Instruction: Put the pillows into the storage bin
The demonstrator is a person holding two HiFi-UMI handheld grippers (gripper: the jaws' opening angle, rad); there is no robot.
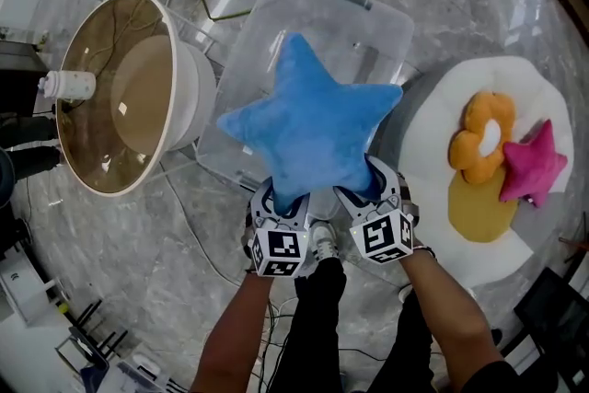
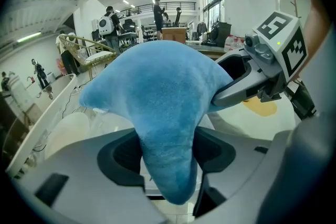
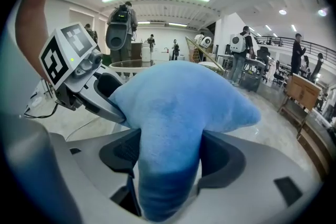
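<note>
Handling: blue star pillow (image 1: 308, 129) looks light, soft, squashy | hold: left gripper (image 1: 279, 198) and right gripper (image 1: 368, 187) each clenched on 1 lower arm | over near edge of storage bin (image 1: 368, 14)

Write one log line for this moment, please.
left gripper: grips blue star pillow | right gripper: grips it too | pillow: over storage bin

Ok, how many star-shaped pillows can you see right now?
2. The blue star pillow is clamped in the left tongs and right tongs above the storage bin; the pink star pillow lies on the white cushion, right. The blue one covers part of the bin.
</note>
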